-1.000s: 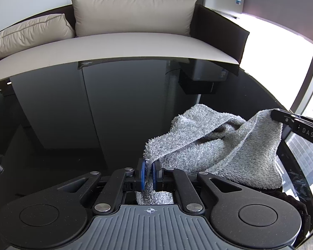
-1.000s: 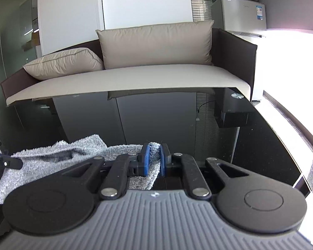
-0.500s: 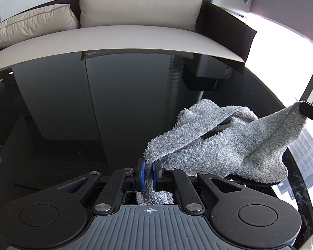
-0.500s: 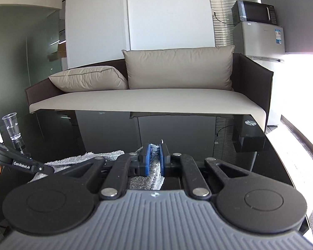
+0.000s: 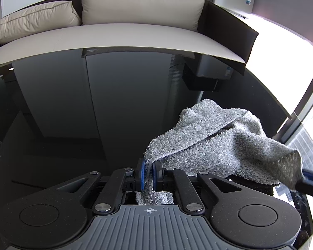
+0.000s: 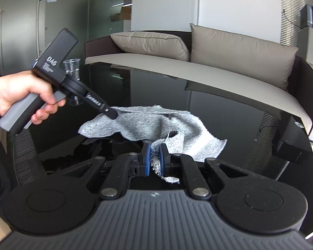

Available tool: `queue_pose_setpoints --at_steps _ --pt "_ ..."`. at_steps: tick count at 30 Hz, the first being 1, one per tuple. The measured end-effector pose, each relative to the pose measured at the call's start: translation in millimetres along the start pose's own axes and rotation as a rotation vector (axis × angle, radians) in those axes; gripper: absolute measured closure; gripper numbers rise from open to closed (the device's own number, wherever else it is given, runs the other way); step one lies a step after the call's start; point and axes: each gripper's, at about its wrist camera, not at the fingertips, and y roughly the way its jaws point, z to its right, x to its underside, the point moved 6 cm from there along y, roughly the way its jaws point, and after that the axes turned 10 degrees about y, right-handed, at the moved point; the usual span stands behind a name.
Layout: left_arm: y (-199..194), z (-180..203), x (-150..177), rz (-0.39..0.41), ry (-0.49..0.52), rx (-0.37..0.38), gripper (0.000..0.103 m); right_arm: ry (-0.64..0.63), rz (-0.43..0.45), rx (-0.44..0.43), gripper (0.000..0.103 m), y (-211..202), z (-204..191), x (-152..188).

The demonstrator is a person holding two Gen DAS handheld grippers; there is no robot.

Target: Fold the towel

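The towel (image 5: 223,143) is a small grey terry cloth, slung between the two grippers above the near part of the black glass table (image 5: 114,104). Part of it looks to trail onto the glass, though how much is hard to tell.

The left gripper (image 5: 148,174) has its jaws nearly shut on one edge of the towel, with a tuft of cloth pushed through behind the pads. The right gripper (image 6: 154,162) is likewise pinched almost closed on another edge, and a flap of towel hangs beside its blue pads. In the right wrist view, a hand (image 6: 20,95) holds the left gripper (image 6: 112,115) at the towel's left end.

By its look the towel is light, soft and limp. It sags and bunches between the two holds and keeps no shape of its own. The looped pile should grip well on the pads, so slipping seems unlikely, and nothing about it is fragile. The glass is slick, so cloth laid on it will probably slide when dragged.

The best holds are at corners or along a hem. Both grips seem to sit on bunched edge, not clean corners, so the towel is twisted in the middle. It likely needs pulling apart and spreading flat on the table before a neat fold is possible.
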Motion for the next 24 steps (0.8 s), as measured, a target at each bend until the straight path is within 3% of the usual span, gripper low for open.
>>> queue_pose_setpoints --at_steps 5,11,15,18,24 --pt "1 -1 -1 -0.001 -0.006 0.002 0.096 -0.049 -0.122 -0.055 0.093 11 -14 18" --pt "3 -3 -2 -0.003 -0.014 0.001 0.096 -0.001 -0.181 -0.136 0.093 14 -16 27" --pt "4 -2 -2 -0.007 -0.01 0.002 0.096 0.03 -0.17 -0.132 0.093 11 -11 26" --pt "5 -2 -3 -0.008 -0.011 0.002 0.096 0.065 -0.12 -0.156 0.092 1 -8 17" --pt "6 -1 -2 -0.01 -0.01 0.002 0.096 0.129 -0.039 -0.118 0.092 -8 8 4"
